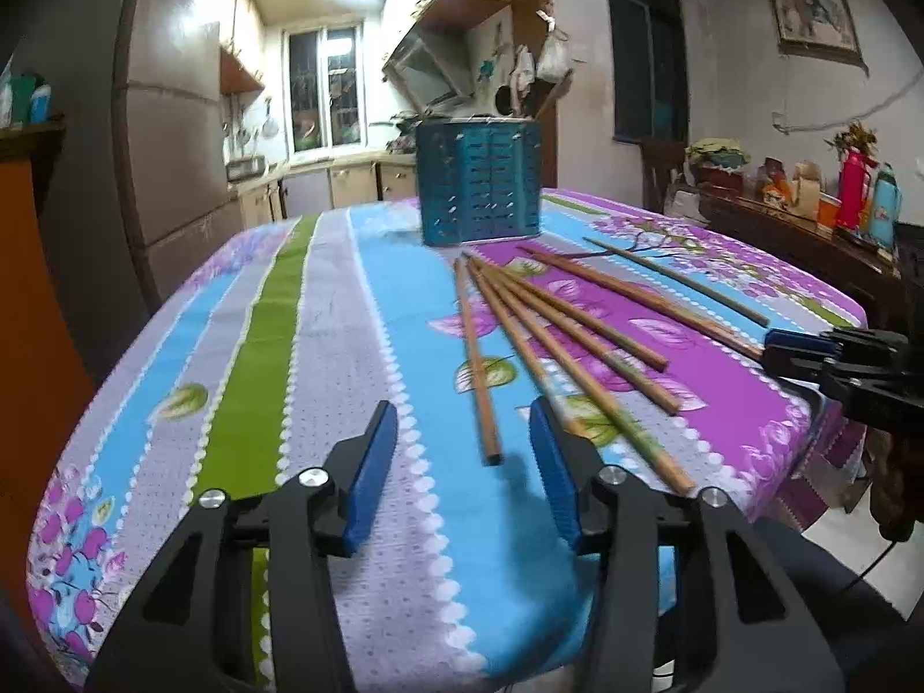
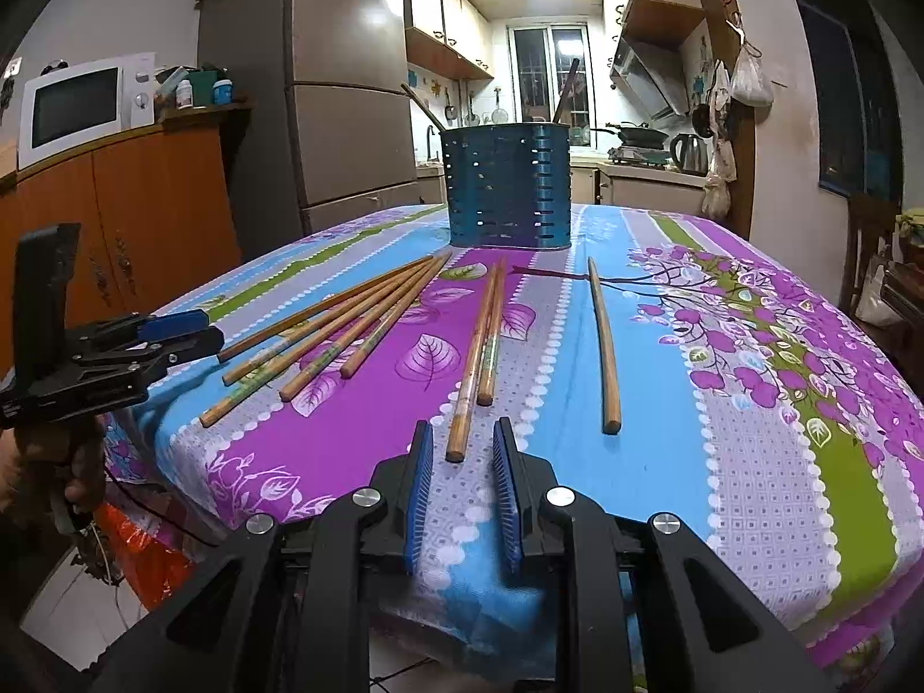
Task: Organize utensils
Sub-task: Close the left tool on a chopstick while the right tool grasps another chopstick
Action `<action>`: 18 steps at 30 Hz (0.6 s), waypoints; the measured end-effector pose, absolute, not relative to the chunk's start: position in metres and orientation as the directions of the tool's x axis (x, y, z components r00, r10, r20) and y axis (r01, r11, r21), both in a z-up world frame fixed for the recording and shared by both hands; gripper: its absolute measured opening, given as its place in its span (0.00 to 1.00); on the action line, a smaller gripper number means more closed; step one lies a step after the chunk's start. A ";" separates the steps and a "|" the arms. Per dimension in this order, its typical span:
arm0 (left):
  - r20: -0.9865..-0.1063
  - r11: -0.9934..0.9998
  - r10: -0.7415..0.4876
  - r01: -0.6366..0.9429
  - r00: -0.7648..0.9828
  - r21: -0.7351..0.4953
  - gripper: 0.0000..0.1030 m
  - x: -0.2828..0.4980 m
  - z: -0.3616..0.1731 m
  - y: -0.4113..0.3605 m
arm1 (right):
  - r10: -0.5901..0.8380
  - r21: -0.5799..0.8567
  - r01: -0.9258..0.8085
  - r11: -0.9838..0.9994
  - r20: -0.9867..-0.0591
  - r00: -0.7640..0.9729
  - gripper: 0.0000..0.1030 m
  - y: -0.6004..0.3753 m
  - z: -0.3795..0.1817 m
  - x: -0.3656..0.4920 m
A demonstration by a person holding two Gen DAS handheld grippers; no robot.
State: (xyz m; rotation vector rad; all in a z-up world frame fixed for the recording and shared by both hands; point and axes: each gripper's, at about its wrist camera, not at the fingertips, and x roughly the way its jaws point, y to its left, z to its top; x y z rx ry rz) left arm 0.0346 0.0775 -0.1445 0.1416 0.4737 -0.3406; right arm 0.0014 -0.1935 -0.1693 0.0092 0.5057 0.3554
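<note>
Left hand-held gripper [image 1: 463, 424] has its blue pads apart, nothing between them, low over the near edge of the tabletop [image 1: 323, 312], which has a striped floral cloth. A single chopstick [image 1: 477, 361] lies just ahead of it, butt end between the lines of the two pads but not touched. Right hand-held gripper [image 2: 462, 443] is also apart and empty, hovering at the near tabletop edge; the butt of a pair of chopsticks [image 2: 477, 346] points straight into its gap, no contact visible. Left of that pair in the right wrist view, a fanned group of chopsticks [image 2: 341, 329] spreads toward the left gripper, tips converging toward the holder. One lone chopstick [image 2: 600, 341] lies apart on the right, on the blue stripe. Blue slotted utensil holder [image 2: 507, 185] stands upright at the far middle of the tabletop, beyond all the chopstick tips, with a couple of dark utensil handles sticking out of it. All chopsticks lie flat on the cloth, outside the holder. Fridge [image 2: 346, 75] and microwave [image 2: 81, 104] in the background.
</note>
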 end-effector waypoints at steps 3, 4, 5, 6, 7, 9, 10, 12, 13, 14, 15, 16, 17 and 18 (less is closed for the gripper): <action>-0.454 0.914 -0.343 0.404 0.822 0.042 0.43 0.023 -0.136 0.065 | 0.337 0.099 -0.330 0.939 -0.470 0.816 0.23 -0.194 -0.169 0.002; -0.453 0.902 -0.373 0.431 0.810 0.028 0.42 0.018 -0.134 0.058 | 0.337 0.100 -0.329 0.939 -0.469 0.817 0.23 -0.194 -0.169 0.003; -0.455 0.894 -0.389 0.447 0.801 0.024 0.40 0.014 -0.135 0.052 | 0.336 0.100 -0.329 0.939 -0.468 0.817 0.23 -0.194 -0.169 0.003; -0.460 0.884 -0.404 0.467 0.790 0.025 0.40 0.009 -0.136 0.046 | 0.336 0.099 -0.330 0.939 -0.467 0.818 0.23 -0.194 -0.169 0.003; -0.464 0.877 -0.413 0.480 0.783 0.031 0.37 0.005 -0.137 0.038 | 0.336 0.097 -0.330 0.939 -0.463 0.820 0.23 -0.194 -0.168 0.003; -0.473 0.873 -0.409 0.485 0.781 0.045 0.35 0.000 -0.141 0.023 | 0.334 0.091 -0.330 0.940 -0.460 0.823 0.22 -0.195 -0.168 0.003; -0.478 0.876 -0.400 0.479 0.782 0.050 0.32 0.001 -0.143 0.018 | 0.333 0.088 -0.331 0.940 -0.460 0.824 0.22 -0.194 -0.168 0.003; -0.478 0.882 -0.382 0.466 0.791 0.067 0.28 0.004 -0.146 0.007 | 0.336 0.086 -0.335 0.938 -0.458 0.823 0.22 -0.193 -0.169 0.002; -0.480 0.885 -0.374 0.460 0.794 0.070 0.26 0.006 -0.147 0.004 | 0.335 0.083 -0.336 0.938 -0.458 0.823 0.22 -0.192 -0.169 0.002; -0.484 0.892 -0.356 0.445 0.799 0.079 0.24 0.010 -0.148 0.000 | 0.335 0.081 -0.336 0.938 -0.456 0.824 0.22 -0.192 -0.169 0.002; -0.488 0.896 -0.341 0.434 0.804 0.090 0.23 0.012 -0.150 -0.003 | 0.336 0.082 -0.336 0.938 -0.454 0.826 0.22 -0.192 -0.169 0.001; -0.484 0.904 -0.320 0.416 0.815 0.101 0.22 0.012 -0.151 -0.003 | 0.337 0.083 -0.337 0.938 -0.452 0.826 0.22 -0.192 -0.169 0.001; -0.478 0.909 -0.309 0.403 0.822 0.104 0.22 0.011 -0.151 -0.001 | 0.336 0.082 -0.336 0.938 -0.451 0.827 0.22 -0.192 -0.168 0.001; -0.476 0.916 -0.300 0.389 0.827 0.099 0.22 0.009 -0.150 0.002 | 0.337 0.083 -0.338 0.938 -0.450 0.827 0.22 -0.192 -0.168 0.001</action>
